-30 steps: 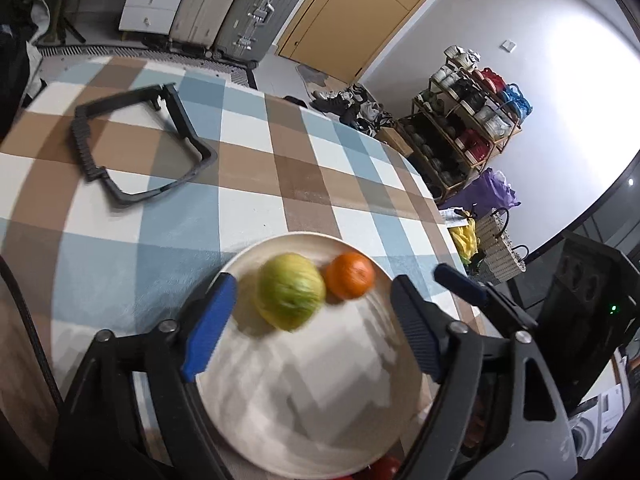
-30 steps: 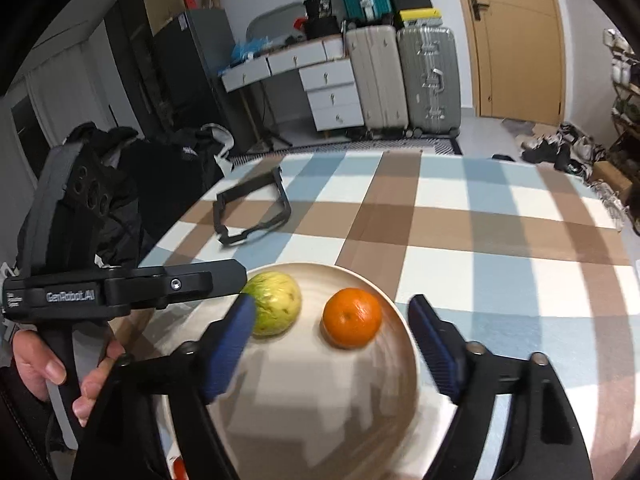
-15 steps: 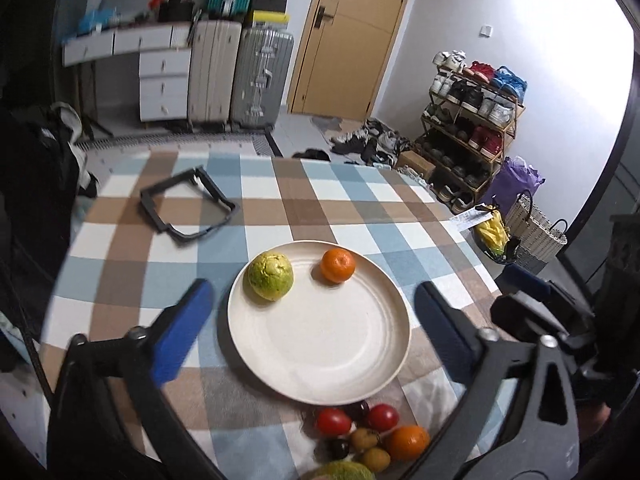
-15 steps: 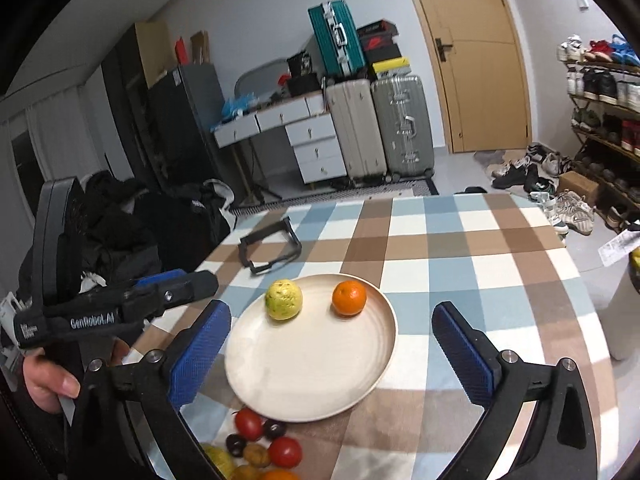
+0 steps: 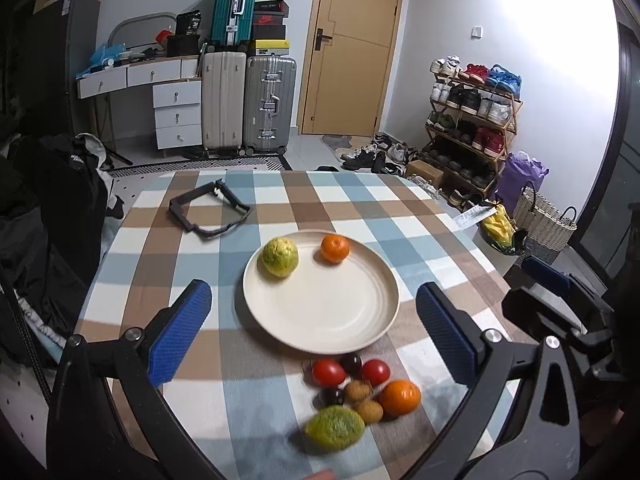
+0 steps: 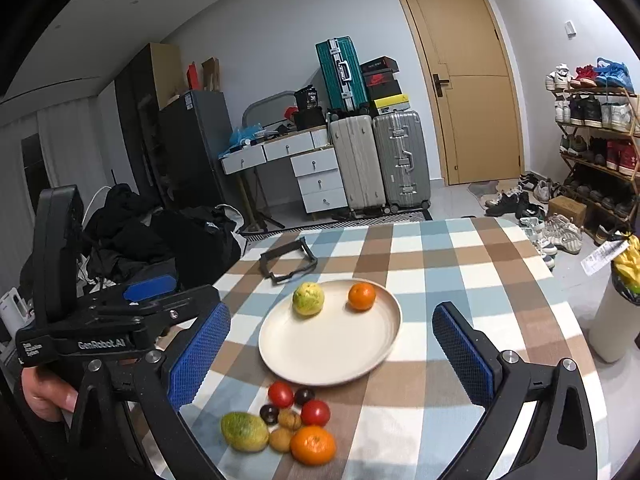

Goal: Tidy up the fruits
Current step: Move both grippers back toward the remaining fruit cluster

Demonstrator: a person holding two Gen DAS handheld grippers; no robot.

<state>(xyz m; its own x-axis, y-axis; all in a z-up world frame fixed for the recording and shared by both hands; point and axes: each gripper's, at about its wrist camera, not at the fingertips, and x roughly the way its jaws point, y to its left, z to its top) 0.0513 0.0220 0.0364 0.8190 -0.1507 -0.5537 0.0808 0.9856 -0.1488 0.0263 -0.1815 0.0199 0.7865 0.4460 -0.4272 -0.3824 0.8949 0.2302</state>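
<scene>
Both tongs hung above the near edge of the checked-cloth worktop (image 5: 360,208), tilted down toward it. The left tongs (image 5: 312,336) and right tongs (image 6: 330,354) were spread wide and empty — their blue pads knurled. A smooth round cream plate (image 5: 320,320) carried a bumpy yellow-green fruit (image 5: 280,257) and a glossy orange (image 5: 335,248); the loose fruit pile (image 6: 288,424) lay just before the plate.

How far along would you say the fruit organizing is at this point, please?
Early. Done: a yellow-green fruit and an orange sit on the plate. In hand: nothing; the left gripper and right gripper are both open and empty. Left: the fruit pile beside the plate's near rim, including a second orange.
</scene>
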